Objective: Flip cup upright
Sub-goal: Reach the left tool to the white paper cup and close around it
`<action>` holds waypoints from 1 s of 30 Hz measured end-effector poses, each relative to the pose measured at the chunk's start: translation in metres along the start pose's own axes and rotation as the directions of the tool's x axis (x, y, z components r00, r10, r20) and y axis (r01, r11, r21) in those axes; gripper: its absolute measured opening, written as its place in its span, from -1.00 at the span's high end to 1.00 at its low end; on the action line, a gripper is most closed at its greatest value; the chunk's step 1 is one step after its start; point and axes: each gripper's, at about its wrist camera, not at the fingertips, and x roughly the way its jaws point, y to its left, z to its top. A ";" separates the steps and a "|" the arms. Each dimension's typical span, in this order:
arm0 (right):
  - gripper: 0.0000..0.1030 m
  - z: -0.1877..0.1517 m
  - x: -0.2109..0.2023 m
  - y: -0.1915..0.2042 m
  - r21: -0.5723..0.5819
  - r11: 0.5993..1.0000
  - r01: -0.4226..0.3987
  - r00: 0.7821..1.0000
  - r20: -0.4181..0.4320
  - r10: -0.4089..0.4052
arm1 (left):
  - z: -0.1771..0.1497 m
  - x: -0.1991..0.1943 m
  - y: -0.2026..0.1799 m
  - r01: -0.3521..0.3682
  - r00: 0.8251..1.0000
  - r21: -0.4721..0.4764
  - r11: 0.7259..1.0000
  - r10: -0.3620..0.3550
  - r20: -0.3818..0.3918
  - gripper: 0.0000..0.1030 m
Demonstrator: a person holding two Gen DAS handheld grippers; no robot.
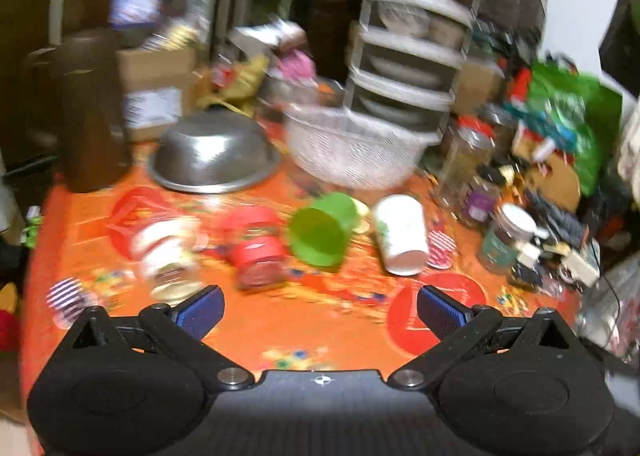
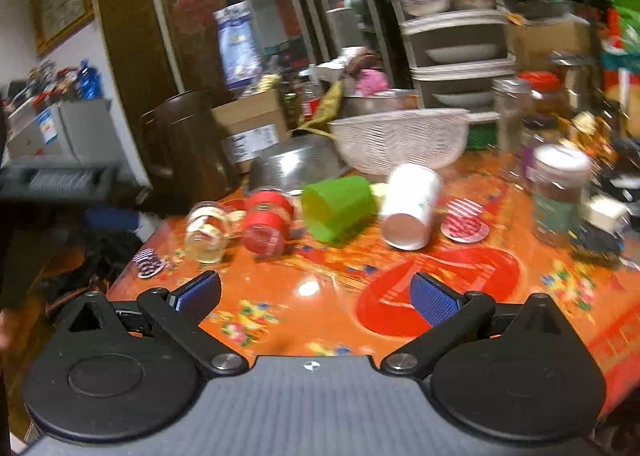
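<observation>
Cups, four, all lying on their sides in a row across the orange patterned counter [image 1: 304,332], none in the grasp of either tool; left hand-held gripper [image 1: 320,310], jaws spread wide, blue pads facing inward, nothing between them, poised above bare counter short of the row; right hand-held gripper [image 2: 318,298], likewise wide open and empty, above the counter beside a red printed disc [image 2: 440,296] in the cloth; green cup [image 1: 322,230], plastic, on its side, mouth turned toward the cameras, nearest ahead of both tools; white cup [image 1: 402,234], on its side just right of the green one, one flat end toward the viewer, close to it though contact cannot be judged through the blur; red cup [image 1: 258,246], on its side just left of the green; clear glass cup [image 1: 170,256], red-and-white banded, on its side at the left end of the row; striped round coaster [image 1: 440,250] by the white cup; steel bowl [image 1: 214,153], upside down, behind the row; white mesh colander [image 1: 352,147], upright, to its right; brown tall jug [image 1: 90,111] at far left; lidded jars [image 1: 506,240] at right; tiered dish rack [image 1: 412,43] at the back, holding bowls and plates.
</observation>
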 end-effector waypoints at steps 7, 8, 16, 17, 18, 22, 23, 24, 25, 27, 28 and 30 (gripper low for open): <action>-0.98 -0.016 -0.029 -0.057 0.123 0.990 0.072 0.997 -0.002 -0.072 | 0.043 0.102 -0.066 0.029 0.983 0.040 0.999 -0.022 -0.183 -0.93; -0.98 -0.017 -0.034 -0.064 0.137 0.988 0.077 0.997 0.000 -0.078 | 0.046 0.115 -0.074 0.028 0.979 0.048 0.998 -0.018 -0.204 -0.89; -0.98 -0.030 -0.059 -0.105 0.210 0.969 0.129 0.991 -0.002 -0.131 | 0.058 0.174 -0.101 0.002 0.960 0.062 0.998 0.015 -0.280 -0.81; -0.98 -0.030 -0.059 -0.111 0.223 0.966 0.129 0.991 -0.002 -0.132 | 0.057 0.180 -0.103 -0.006 0.957 0.061 0.998 0.023 -0.291 -0.77; -0.98 -0.032 -0.060 -0.115 0.231 0.964 0.131 0.991 -0.001 -0.134 | 0.058 0.184 -0.104 -0.012 0.954 0.061 0.998 0.029 -0.300 -0.71; -0.98 -0.037 -0.066 -0.124 0.249 0.961 0.124 0.992 0.002 -0.128 | 0.057 0.198 -0.106 -0.037 0.948 0.054 0.998 0.052 -0.313 -0.66; -0.98 -0.037 -0.067 -0.125 0.248 0.961 0.124 0.992 0.001 -0.128 | 0.057 0.201 -0.107 -0.043 0.947 0.057 0.997 0.059 -0.316 -0.61; -0.98 -0.037 -0.067 -0.126 0.248 0.961 0.123 0.992 0.002 -0.127 | 0.057 0.204 -0.108 -0.047 0.946 0.060 0.997 0.064 -0.318 -0.53; -0.98 -0.038 -0.067 -0.127 0.249 0.961 0.121 0.992 0.002 -0.126 | 0.056 0.206 -0.109 -0.046 0.945 0.063 0.997 0.064 -0.321 -0.49; -0.98 -0.039 -0.069 -0.129 0.254 0.960 0.117 0.993 0.003 -0.121 | 0.054 0.210 -0.112 -0.051 0.941 0.074 0.996 0.073 -0.329 -0.25; -0.98 -0.040 -0.070 -0.129 0.255 0.960 0.115 0.993 0.004 -0.120 | 0.053 0.211 -0.114 -0.060 0.939 0.085 0.995 0.085 -0.332 -0.18; -0.98 -0.041 -0.073 -0.130 0.256 0.960 0.112 0.993 0.010 -0.118 | 0.051 0.211 -0.117 -0.065 0.939 0.104 0.992 0.096 -0.330 -0.17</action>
